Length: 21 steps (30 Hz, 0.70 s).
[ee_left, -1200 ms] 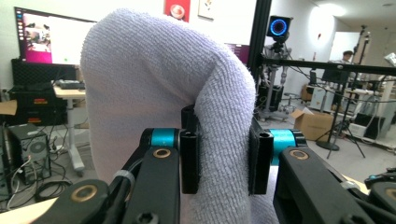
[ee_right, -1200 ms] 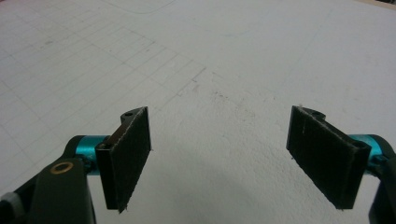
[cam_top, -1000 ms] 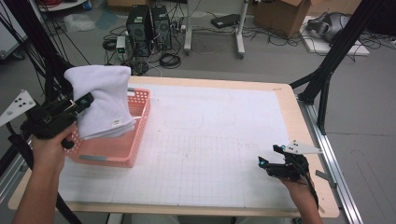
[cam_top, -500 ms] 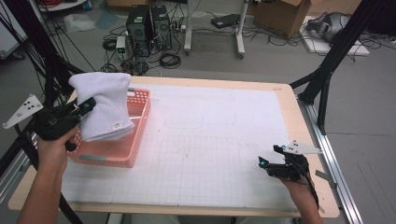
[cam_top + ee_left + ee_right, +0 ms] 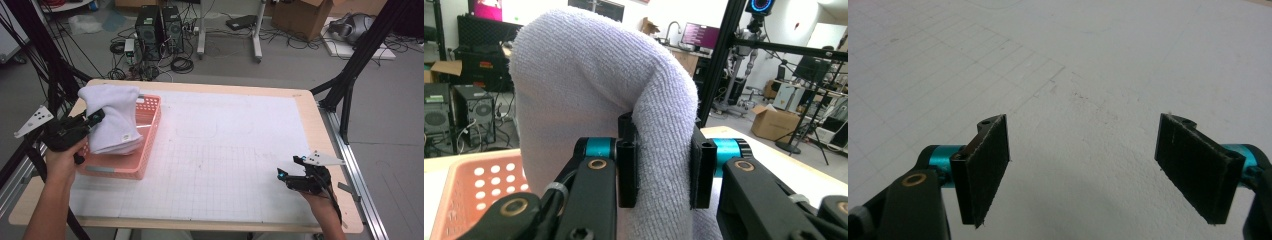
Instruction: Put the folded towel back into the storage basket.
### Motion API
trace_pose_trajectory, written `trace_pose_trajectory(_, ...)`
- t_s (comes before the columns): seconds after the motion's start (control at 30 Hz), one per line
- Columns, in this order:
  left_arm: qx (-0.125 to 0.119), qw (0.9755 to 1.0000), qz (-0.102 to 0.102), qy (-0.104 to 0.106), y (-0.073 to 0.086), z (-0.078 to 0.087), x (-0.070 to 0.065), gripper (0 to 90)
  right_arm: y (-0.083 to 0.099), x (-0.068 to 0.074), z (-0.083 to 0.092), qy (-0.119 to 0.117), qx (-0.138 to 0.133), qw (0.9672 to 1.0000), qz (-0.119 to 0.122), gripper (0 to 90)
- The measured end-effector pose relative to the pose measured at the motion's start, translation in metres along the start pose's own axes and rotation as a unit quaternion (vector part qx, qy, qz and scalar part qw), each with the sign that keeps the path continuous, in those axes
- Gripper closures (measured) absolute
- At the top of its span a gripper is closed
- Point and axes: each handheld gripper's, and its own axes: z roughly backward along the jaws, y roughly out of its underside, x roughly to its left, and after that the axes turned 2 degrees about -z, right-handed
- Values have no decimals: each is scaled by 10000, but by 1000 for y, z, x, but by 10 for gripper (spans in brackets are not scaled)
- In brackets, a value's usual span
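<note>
A folded white towel (image 5: pixel 112 117) hangs over the pink perforated basket (image 5: pixel 150 130) at the table's left side, its lower end down inside the basket. My left gripper (image 5: pixel 92 119) is shut on the towel at the basket's near-left rim. In the left gripper view the thick terry towel (image 5: pixel 599 100) bulges up between the two black pads (image 5: pixel 626 172), with the basket's (image 5: pixel 469 192) holed wall at the lower left. My right gripper (image 5: pixel 290 167) rests low over the white gridded mat near the table's front right, and its own view shows my right gripper (image 5: pixel 1098 167) open over bare mat.
The white gridded mat (image 5: pixel 225 150) covers most of the wooden table (image 5: pixel 307 107). Black frame struts (image 5: pixel 350 75) rise at the right back corner and along the left side. Computer towers (image 5: pixel 157 22) and cables lie on the floor behind the table.
My left gripper has sunk with the towel, so the towel now reaches deeper into the basket. The right gripper has stayed where it was.
</note>
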Motion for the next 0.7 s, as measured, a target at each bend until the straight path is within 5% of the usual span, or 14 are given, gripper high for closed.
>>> trace_pose_trajectory(0.47, 22, 9998, 82, 172, 5, -16, -2, 722, 0, 0, 1, 12, -4, 10000, -4, 208)
trace_pose_trajectory(0.7, 238, 9997, 107, 40, 12, -22, 4, 721, 1, 0, 1, 10, 11, 10000, -8, 208)
